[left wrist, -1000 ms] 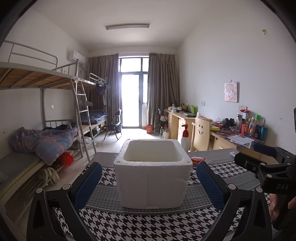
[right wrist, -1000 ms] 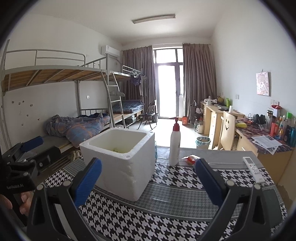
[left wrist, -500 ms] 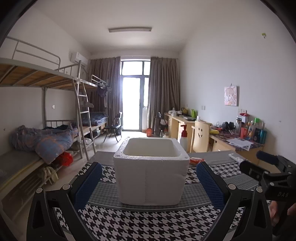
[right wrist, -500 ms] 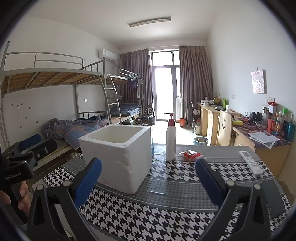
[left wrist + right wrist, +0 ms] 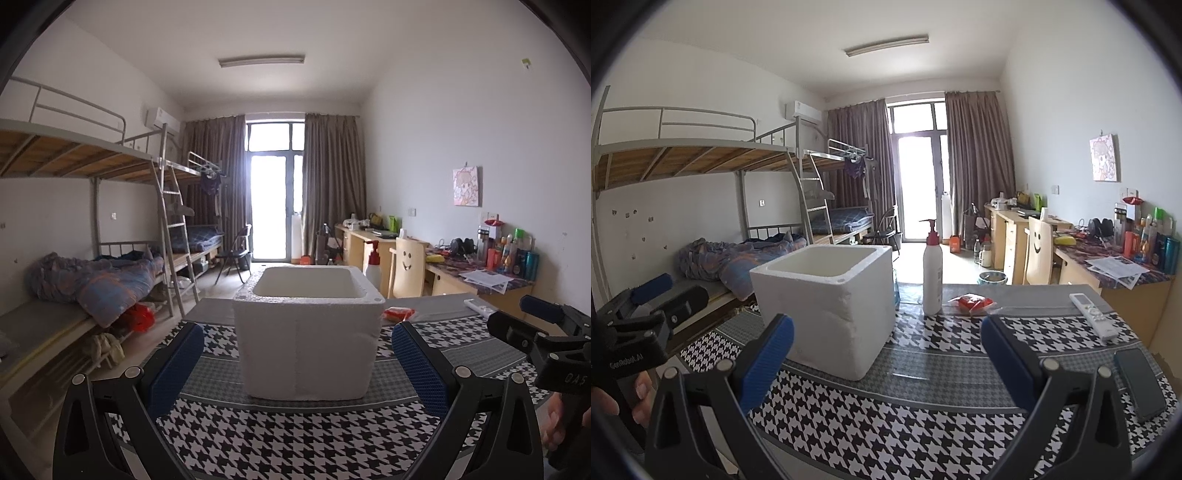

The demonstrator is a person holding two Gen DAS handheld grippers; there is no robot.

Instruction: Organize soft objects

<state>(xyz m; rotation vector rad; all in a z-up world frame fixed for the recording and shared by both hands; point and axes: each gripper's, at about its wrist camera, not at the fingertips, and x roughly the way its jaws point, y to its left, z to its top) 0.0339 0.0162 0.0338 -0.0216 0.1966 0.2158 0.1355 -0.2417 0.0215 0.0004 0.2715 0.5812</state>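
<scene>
A bunk bed (image 5: 92, 229) with a metal ladder runs along the left wall, a rumpled quilt (image 5: 96, 280) heaped on its lower mattress. Along the right wall stand wooden desks (image 5: 1015, 236) cluttered with bottles and papers, and a chair with a smiley face cut into its back (image 5: 1036, 251).

In the foreground the bench (image 5: 923, 424) is covered by a houndstooth cloth with grey bands. On it, the largest thing is a white foam box (image 5: 308, 332), open at the top, standing squarely ahead of the left tongs (image 5: 297, 365); its inside bottom is hidden from both cameras. In the right wrist view the box sits left of centre, partly behind the left blue pad of the right tongs (image 5: 886, 360).

Just right of the box stands a white pump bottle with a red top (image 5: 932, 273), upright. Near the bottle's base lies a small red-and-white soft packet (image 5: 971, 303) in clear wrap, flat on the grey band, apart from the box and outside it. Farther right lie a white remote control (image 5: 1093, 315) and a dark phone (image 5: 1139, 384) at the bench edge.

Both tongs are spread wide with nothing between the pads, each hovering over the cloth short of the box. A hand (image 5: 635, 395) grips the left handle.
</scene>
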